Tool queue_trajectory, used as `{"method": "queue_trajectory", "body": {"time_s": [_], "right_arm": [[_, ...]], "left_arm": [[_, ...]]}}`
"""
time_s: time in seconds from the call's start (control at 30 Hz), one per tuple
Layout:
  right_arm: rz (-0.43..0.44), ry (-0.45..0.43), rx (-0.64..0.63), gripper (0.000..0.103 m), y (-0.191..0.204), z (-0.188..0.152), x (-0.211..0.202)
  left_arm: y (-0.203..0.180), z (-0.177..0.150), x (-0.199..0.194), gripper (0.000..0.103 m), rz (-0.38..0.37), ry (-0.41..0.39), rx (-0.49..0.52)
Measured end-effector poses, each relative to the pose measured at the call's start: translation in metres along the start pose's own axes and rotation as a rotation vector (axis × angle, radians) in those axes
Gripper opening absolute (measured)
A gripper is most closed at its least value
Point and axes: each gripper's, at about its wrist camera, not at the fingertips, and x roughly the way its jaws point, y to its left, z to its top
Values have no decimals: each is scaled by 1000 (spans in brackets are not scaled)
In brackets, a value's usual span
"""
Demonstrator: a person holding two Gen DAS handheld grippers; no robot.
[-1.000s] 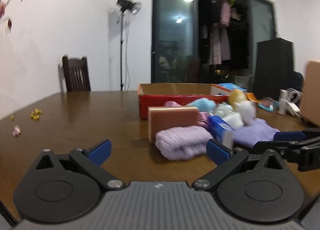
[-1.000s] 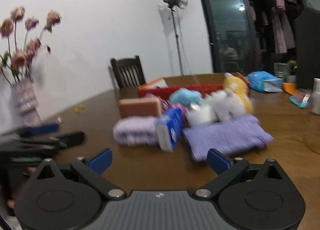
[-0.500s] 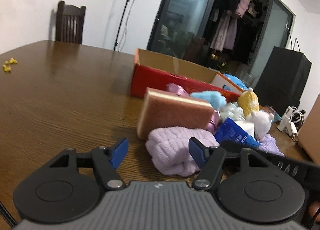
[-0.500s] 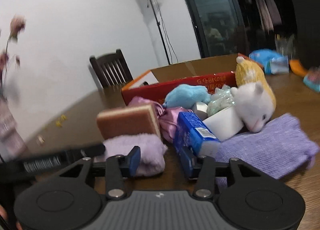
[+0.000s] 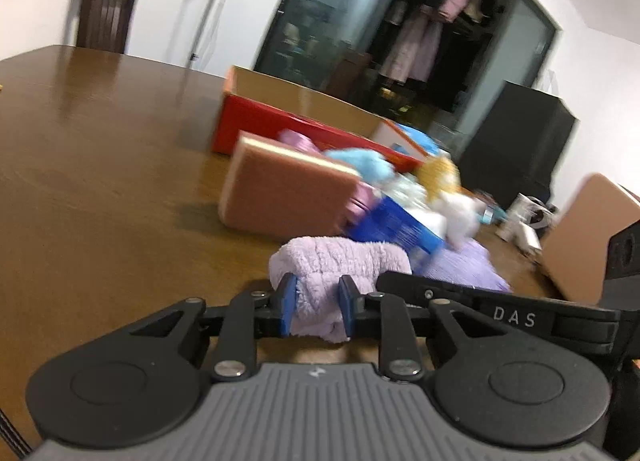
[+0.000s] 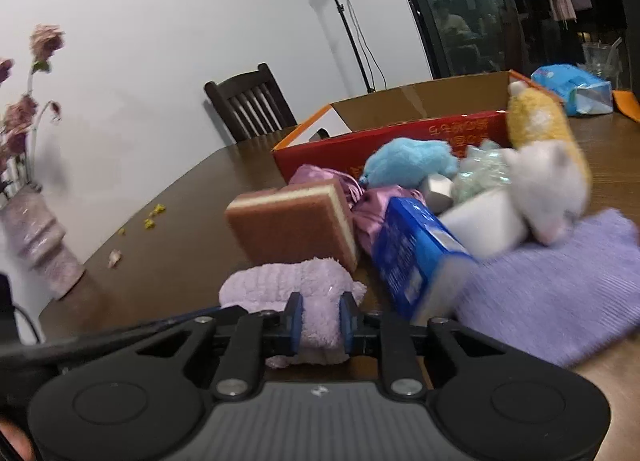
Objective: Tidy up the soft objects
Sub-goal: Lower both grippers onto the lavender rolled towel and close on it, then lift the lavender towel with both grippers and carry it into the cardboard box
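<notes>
Crosswise, both tongs (image 5: 317, 303) (image 6: 320, 323) clamp the lilac towel (image 5: 340, 265) (image 6: 292, 285).

right gripper (image 6: 319, 321): blue pads pinched on the near edge of the fluffy lilac towel (image 6: 288, 285), fabric bunched between them
lilac towel: on the wooden table (image 6: 180, 253), directly in front of the sponge (image 6: 294, 227)
sponge: brown with a cream layer, tilted, standing just beyond the towel
blue packet (image 6: 416, 257): just right of the sponge, leaning, blurred
purple knit cloth (image 6: 560, 293): right of the sponge, flat on the table
white plush (image 6: 548, 189): resting on the cloth's far edge
yellow plush (image 6: 540, 121): behind the white one
blue plush (image 6: 412, 167): behind and right of the sponge
red cardboard box (image 6: 400, 145): open, behind the sponge
vase (image 6: 38, 241): far left of the sponge, holding dried pink flowers
</notes>
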Motion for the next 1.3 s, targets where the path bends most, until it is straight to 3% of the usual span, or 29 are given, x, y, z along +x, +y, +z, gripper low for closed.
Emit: {"method": "queue_trajectory", "body": {"time_s": [0.07, 0.23, 0.37, 0.4, 0.43, 0.47, 0.63, 0.73, 0.83, 0.93, 1.07, 1.17, 1.3], "right_arm": [[2, 19, 30, 19, -9, -9, -15], [6, 23, 77, 20, -20, -18, -17], [17, 23, 78, 21, -23, -15, -12], [20, 24, 77, 21, -24, -13, -7], [24, 29, 79, 21, -26, -11, -5], [33, 34, 83, 20, -28, -8, -2], [86, 0, 57, 16, -25, 15, -7], [104, -79, -5, 16, -23, 52, -9], [119, -132, -45, 16, -28, 109, 5], [124, -132, -52, 16, -43, 178, 43], [103, 0, 23, 16, -72, 259, 137], [48, 92, 58, 16, -93, 290, 210], [-9, 177, 68, 16, -106, 295, 285]], "left_arm": [[-5, -6, 2, 42, 0, 13, 2], [-5, -10, 14, 52, 5, 31, -32], [-1, 0, 19, 59, 39, -10, -41], [-1, 3, 20, 58, 46, -20, -34], [0, 6, 21, 36, 38, -19, -28], [-1, 10, 23, 26, 2, -7, -18], [-11, 48, 18, 26, -47, -68, 34], [-15, 100, 28, 26, -79, -122, 67], [-8, 166, 59, 26, -107, -128, 59], [11, 230, 118, 26, -83, -48, 30], [47, 284, 212, 26, 12, 74, -25], [65, 297, 264, 27, 114, 121, -48], [68, 299, 313, 36, 266, 162, 50]]}}
